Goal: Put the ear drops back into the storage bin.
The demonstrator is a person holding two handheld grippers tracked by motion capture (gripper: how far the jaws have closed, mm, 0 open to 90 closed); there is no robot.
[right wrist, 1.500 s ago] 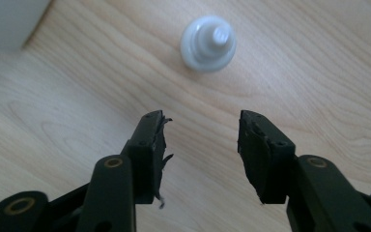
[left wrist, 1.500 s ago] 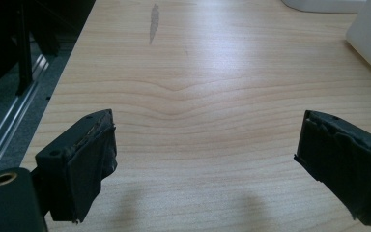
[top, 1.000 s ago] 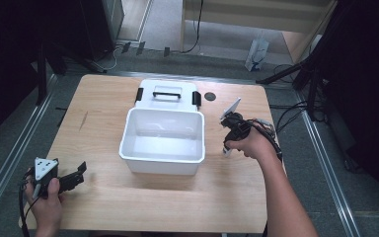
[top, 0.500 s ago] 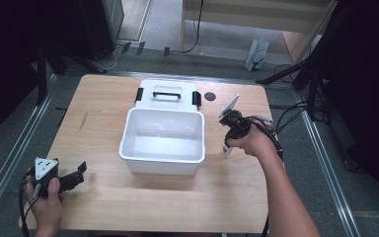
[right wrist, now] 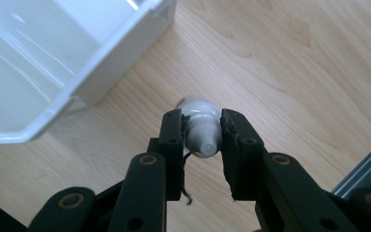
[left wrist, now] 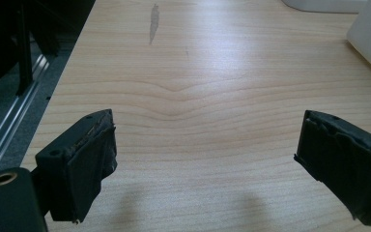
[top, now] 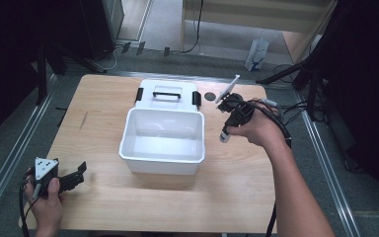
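white bin (top: 163, 148), pale wood-grain table (top: 103, 98), black fingers (left wrist: 84, 159)

A wooden table (top: 108, 207) bears a white bin (top: 163, 143) and lid (top: 168, 91).

Overall: table bright, even overhead light; surroundings v. dark, esp. left and right edges of high view.
Glare: pale sheen across the light wooden tabletop (left wrist: 212, 72) in left gripper view; white streaks on inner wall of the white plastic open bin (right wrist: 38, 53), nearly blown out.
Shadows: soft, short; two faint blobs under the left gripper (left wrist: 207, 159) jaws; dim band at bin's near side (top: 160, 178) in high view.
Focus: small white plastic bottle (right wrist: 202, 129) tip slightly soft; jaw bases close to lens blurred.
Sharpness: high view soft, low detail.
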